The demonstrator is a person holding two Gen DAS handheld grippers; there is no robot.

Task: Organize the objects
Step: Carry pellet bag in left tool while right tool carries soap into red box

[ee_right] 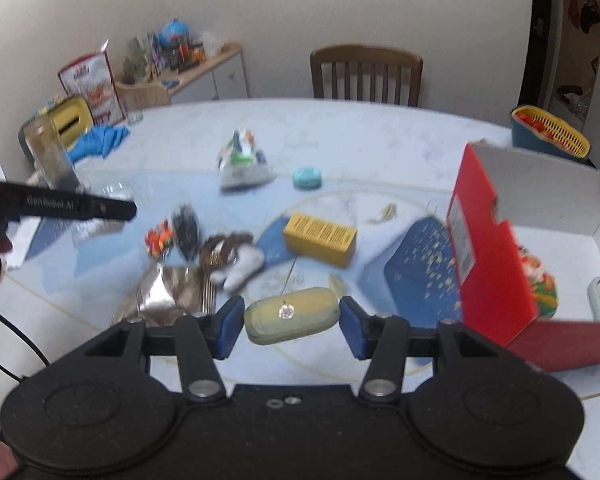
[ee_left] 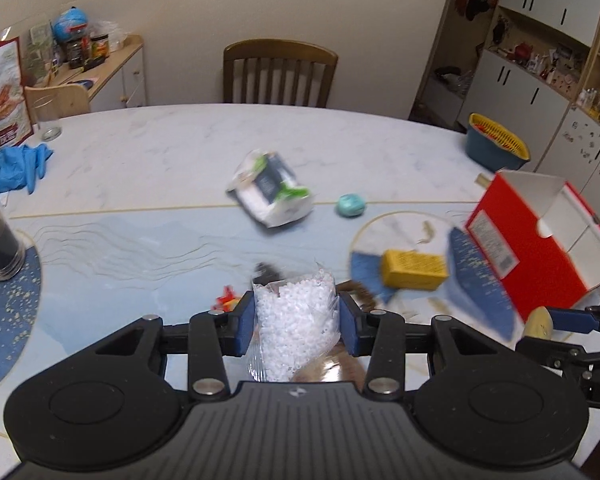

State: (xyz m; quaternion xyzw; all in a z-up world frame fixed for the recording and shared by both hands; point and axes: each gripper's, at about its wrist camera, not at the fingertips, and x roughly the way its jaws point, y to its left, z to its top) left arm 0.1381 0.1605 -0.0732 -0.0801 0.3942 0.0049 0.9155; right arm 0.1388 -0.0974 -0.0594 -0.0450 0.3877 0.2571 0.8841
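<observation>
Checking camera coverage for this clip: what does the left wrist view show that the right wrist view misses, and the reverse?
Left wrist only: the left hand-held gripper shut on a clear plastic bag of white beads.

Right wrist only: the right hand-held gripper holding a pale yellow oval case, and a white mitten-shaped object.

Both: the marbled white and blue table, yellow rectangular box, open red cardboard box, round teal case, and wooden slat-back chair.

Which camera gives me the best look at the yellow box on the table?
The right wrist view. There the yellow box lies near the middle, unobstructed, with its printed top and one end visible. In the left wrist view the yellow box sits off to the right, smaller and blurrier, beside the red carton.
</observation>
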